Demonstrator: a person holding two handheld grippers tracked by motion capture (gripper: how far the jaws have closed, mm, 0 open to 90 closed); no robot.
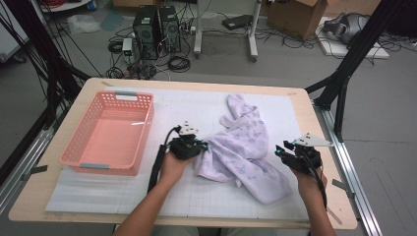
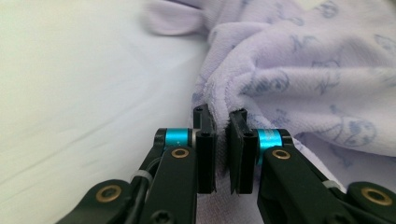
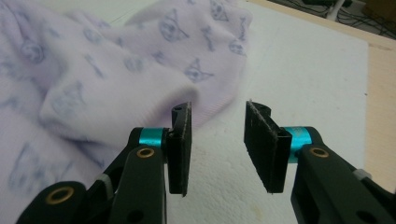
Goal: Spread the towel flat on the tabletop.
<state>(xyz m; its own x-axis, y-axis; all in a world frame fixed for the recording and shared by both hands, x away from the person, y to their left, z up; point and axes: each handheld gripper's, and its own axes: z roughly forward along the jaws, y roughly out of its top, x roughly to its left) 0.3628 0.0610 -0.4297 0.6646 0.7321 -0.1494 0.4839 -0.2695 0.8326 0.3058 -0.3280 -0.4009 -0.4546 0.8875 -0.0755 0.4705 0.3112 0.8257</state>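
Left tool (image 2: pixel 222 140) on crumpled garment (image 1: pixel 248 147)

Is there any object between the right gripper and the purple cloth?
No, nothing visible. The right gripper is open beside the purple cloth, with bare white mat between its jaws. The left gripper already pinches a fold.

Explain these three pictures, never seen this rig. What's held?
No robot arm here: a person holds a two-jaw tool in each hand. The high view looks down on the table; the other two views come from cameras riding on each tool. On the white mat lie a pink plastic basket and a crumpled lilac printed garment. The left tool is pinched shut on a fold of the garment. The right tool stands open beside the cloth, gripping nothing.
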